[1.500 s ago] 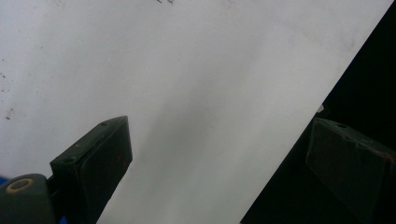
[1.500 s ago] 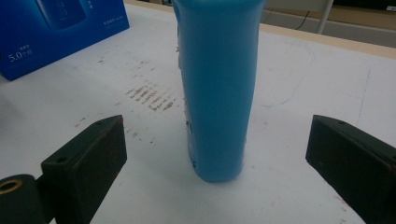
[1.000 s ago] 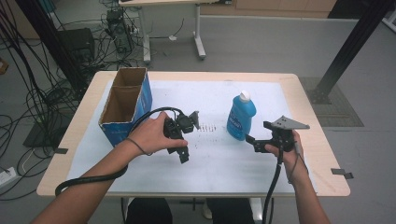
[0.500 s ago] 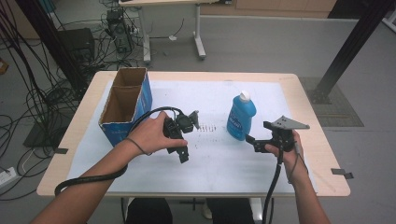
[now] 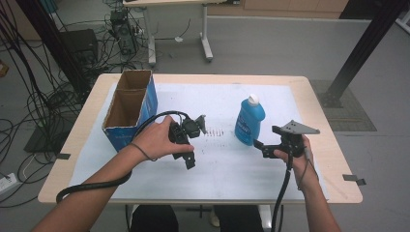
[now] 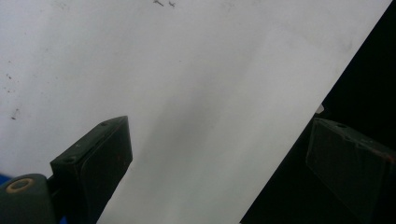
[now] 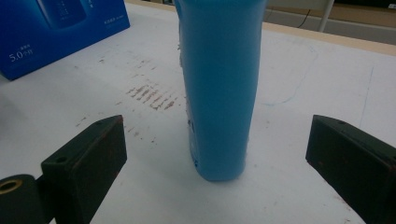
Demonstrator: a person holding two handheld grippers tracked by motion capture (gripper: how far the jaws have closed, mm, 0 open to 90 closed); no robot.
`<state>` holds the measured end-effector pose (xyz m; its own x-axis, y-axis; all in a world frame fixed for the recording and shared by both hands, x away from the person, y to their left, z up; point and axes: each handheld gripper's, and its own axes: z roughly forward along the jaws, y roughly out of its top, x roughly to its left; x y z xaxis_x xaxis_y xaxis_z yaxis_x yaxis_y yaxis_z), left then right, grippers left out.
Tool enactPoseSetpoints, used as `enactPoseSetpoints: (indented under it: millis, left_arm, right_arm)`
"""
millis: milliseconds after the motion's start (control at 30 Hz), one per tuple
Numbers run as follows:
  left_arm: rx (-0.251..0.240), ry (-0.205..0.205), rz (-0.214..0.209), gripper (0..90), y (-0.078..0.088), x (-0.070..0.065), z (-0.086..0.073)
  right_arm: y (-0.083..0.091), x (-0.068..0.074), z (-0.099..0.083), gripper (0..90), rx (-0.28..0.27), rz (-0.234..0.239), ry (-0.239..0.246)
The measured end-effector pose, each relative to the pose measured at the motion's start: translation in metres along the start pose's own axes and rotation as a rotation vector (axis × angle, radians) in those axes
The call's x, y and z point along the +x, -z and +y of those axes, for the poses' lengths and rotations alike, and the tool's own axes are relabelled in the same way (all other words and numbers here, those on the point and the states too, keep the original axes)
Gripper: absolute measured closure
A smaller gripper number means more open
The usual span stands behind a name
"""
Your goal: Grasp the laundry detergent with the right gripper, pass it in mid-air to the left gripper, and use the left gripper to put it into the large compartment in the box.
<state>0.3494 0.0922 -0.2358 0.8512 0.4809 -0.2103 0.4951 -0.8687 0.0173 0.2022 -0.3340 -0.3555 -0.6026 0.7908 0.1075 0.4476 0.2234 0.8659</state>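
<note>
Nothing has visibly moved: right hand-held gripper, jaws wide, faces the upright blue bottle; left hand-held gripper gapes empty above the counter.

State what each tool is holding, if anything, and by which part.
Nothing is held. The right tool stands open, pointing at the upright blue bottle without touching it; the left tool is open over bare white table cover.

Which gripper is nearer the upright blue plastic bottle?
Right. The right gripper faces the blue plastic bottle, jaws open; the left gripper is farther left.
</note>
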Motion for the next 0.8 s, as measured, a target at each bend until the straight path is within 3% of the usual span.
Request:
enactPoseSetpoints:
  millis: [433, 800]
  left_arm:
    - [0.003, 0.0, -0.007, 7.5, -0.002, 0.0, 0.0]
    - [0.002, 0.002, -0.009, 7.5, -0.003, 0.001, -0.001]
  right_arm:
    - [-0.001, 0.0, -0.005, 2.3, -0.007, -0.011, -0.033]
    - [-0.011, 0.003, -0.007, 2.7, -0.018, -0.008, -0.014]
